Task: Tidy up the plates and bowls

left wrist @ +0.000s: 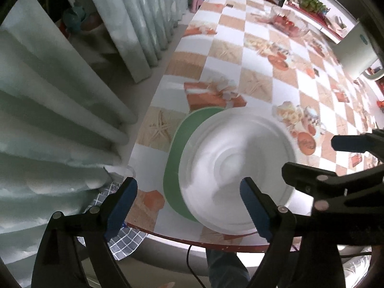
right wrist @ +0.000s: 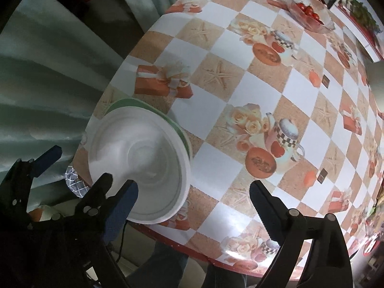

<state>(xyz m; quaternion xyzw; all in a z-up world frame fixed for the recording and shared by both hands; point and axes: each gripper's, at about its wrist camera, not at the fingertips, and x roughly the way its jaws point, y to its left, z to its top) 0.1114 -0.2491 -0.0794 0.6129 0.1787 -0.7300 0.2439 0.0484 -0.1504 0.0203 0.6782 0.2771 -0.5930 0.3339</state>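
Left wrist view: left gripper [left wrist: 189,206] spread wide, pads clear of everything, gripping nothing. The white bowl [left wrist: 237,168] sits on the green plate [left wrist: 177,153] near the table [left wrist: 252,55] edge, at six o'clock.

Right wrist view: right gripper [right wrist: 193,212] gaping wide, empty; bowl [right wrist: 141,165] at its nine o'clock.

Dim daylight — motion blur, fisheye warp
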